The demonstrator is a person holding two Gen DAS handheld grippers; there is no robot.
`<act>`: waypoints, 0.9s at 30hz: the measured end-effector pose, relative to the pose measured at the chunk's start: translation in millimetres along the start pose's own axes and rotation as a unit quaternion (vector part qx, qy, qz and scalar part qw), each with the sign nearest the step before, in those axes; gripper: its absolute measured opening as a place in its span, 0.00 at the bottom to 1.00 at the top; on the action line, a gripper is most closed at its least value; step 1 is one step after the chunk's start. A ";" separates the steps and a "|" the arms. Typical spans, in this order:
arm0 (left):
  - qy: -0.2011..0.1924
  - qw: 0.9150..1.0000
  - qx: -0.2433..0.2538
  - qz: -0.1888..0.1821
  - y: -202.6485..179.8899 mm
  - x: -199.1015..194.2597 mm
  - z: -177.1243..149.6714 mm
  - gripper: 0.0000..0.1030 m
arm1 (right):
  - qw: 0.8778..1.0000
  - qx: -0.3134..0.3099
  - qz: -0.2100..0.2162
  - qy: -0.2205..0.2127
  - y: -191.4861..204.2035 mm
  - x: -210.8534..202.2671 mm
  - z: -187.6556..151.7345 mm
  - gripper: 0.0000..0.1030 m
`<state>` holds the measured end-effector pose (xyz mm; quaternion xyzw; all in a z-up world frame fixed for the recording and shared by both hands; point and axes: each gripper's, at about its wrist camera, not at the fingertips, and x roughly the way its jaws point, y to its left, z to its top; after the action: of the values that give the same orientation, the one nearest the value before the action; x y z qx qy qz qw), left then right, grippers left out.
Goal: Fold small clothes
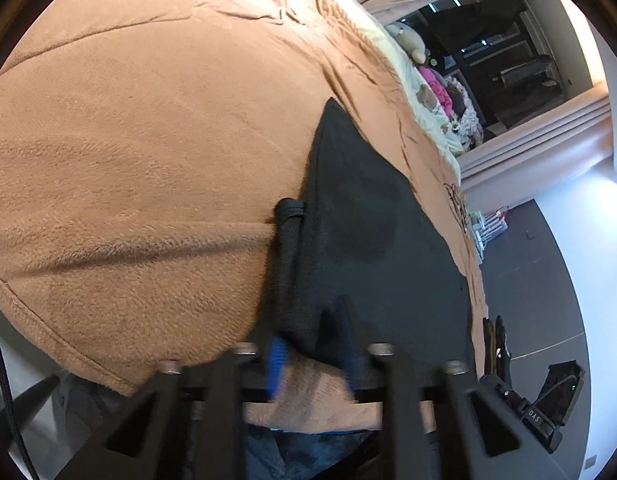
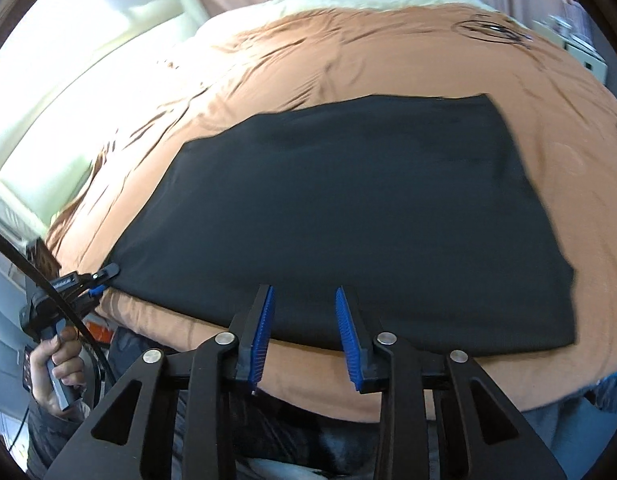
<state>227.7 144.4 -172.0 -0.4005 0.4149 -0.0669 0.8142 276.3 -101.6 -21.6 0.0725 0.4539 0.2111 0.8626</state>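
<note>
Cloth: black cloth (image 2: pixel 348 216) flat on my brown blanket (image 2: pixel 348 48).
Left gripper (image 1: pixel 314 344): low at near corner, jaws pinching cloth.
Right gripper (image 2: pixel 304 336): hovering over near edge, jaws wide, empty.

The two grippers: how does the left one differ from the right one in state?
The left gripper grips a corner of the black cloth; the right gripper holds nothing. The left fingers look closed on fabric; the right fingers stand apart. Both sit at the cloth's near edge.
</note>
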 end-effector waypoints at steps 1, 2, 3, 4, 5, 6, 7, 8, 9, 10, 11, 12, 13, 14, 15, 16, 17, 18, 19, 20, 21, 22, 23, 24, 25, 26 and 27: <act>0.002 1.000 -0.002 -0.001 0.6 0.4 0.5 0.06 | 1.000 -0.008 -0.001 0.005 4.4 8.5 1.7 0.24; 0.002 1.000 -0.002 -0.005 0.5 -0.4 0.5 0.06 | 1.000 -0.015 -0.002 0.010 10.7 16.2 2.8 0.20; 0.000 1.000 -0.002 -0.007 -0.4 -1.3 0.3 0.05 | 1.000 -0.019 -0.003 0.012 16.3 22.0 3.2 0.15; -0.001 1.000 0.001 -0.009 -2.1 -3.0 0.3 0.04 | 1.000 -0.024 -0.004 0.014 20.7 28.3 4.2 0.15; -0.003 1.000 0.003 -0.012 -4.5 -4.8 0.2 0.04 | 0.999 -0.028 -0.005 0.016 25.4 34.9 5.0 0.15; -0.003 1.000 0.005 -0.014 -6.8 -6.4 0.3 0.04 | 0.999 -0.030 -0.005 0.017 30.6 42.0 4.9 0.15; -0.004 1.000 0.008 -0.018 -10.4 -8.2 0.7 0.03 | 0.999 -0.035 -0.004 0.021 33.2 47.9 3.5 0.14; -0.005 1.000 0.011 -0.024 -14.7 -10.6 1.7 0.03 | 0.999 -0.039 -0.003 0.026 34.7 53.8 2.3 0.12; -0.006 0.999 0.015 -0.027 -19.2 -12.7 2.9 0.03 | 0.998 -0.043 -0.001 0.034 37.9 58.6 -1.5 0.09; -0.007 0.999 0.018 -0.029 -23.7 -14.6 4.7 0.03 | 0.998 -0.044 -0.004 0.043 41.7 65.6 -4.9 0.09; -0.008 0.999 0.023 -0.033 -30.4 -16.7 7.2 0.03 | 0.998 -0.044 -0.009 0.052 41.6 72.0 -8.5 0.08; -0.010 0.999 0.028 -0.037 -36.4 -19.0 9.1 0.03 | 0.998 -0.042 -0.011 0.052 41.3 75.7 -10.2 0.08; -0.012 0.999 0.032 -0.039 -41.6 -20.3 10.8 0.03 | 0.998 -0.041 -0.011 0.048 41.2 76.3 -11.0 0.08; -0.013 0.998 0.039 -0.042 -49.1 -22.0 13.7 0.03 | 0.998 -0.040 -0.009 0.046 40.0 75.5 -10.1 0.08; -0.013 0.998 0.043 -0.043 -54.8 -22.6 15.3 0.03 | 0.998 -0.036 -0.006 0.047 38.6 75.0 -9.5 0.08; -0.012 0.998 0.049 -0.043 -62.6 -23.0 17.8 0.03 | 0.998 -0.034 -0.004 0.048 37.2 74.6 -8.9 0.08; -0.013 0.997 0.055 -0.045 -69.7 -23.5 20.0 0.03 | 0.998 -0.035 -0.003 0.048 37.3 75.2 -9.3 0.08; -0.014 0.997 0.060 -0.046 -75.7 -23.9 21.8 0.03 | 0.998 -0.037 -0.003 0.047 35.2 74.9 -10.4 0.08; -0.015 0.997 0.066 -0.047 -83.8 -24.6 23.7 0.03 | 0.998 -0.038 -0.004 0.046 34.8 75.4 -10.7 0.08; -0.015 0.996 0.072 -0.049 -92.1 -25.6 25.0 0.03 | 0.998 -0.038 -0.003 0.045 34.5 76.1 -11.0 0.08; -0.016 0.995 0.078 -0.051 -101.1 -26.5 27.2 0.03 | 0.998 -0.036 -0.001 0.044 35.2 76.4 -11.0 0.08; -0.016 0.995 0.083 -0.053 -108.0 -26.9 28.9 0.03 | 0.999 -0.033 0.002 0.042 34.1 76.6 -10.7 0.08; -0.017 0.994 0.092 -0.055 -118.5 -27.7 31.4 0.03 | 0.999 -0.031 0.006 0.041 32.9 76.2 -11.0 0.08; -0.016 0.994 0.098 -0.056 -126.2 -27.8 32.5 0.03 | 0.999 -0.031 0.010 0.040 30.7 74.0 -11.8 0.08; -0.015 0.993 0.104 -0.057 -134.7 -27.8 33.4 0.03 | 0.999 -0.032 0.015 0.036 29.1 70.8 -10.9 0.08; -0.015 0.992 0.113 -0.056 -147.2 -26.8 33.0 0.03 | 0.999 -0.031 0.019 0.032 26.3 67.3 -10.8 0.08; -0.015 0.991 0.122 -0.057 -157.0 -26.3 32.8 0.03 | 0.999 -0.026 0.022 0.025 21.5 61.3 -10.0 0.08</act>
<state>269.7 70.4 -33.5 -0.3222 0.3681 -0.1577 0.8578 292.2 -56.5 -66.7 0.0543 0.4679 0.2434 0.8479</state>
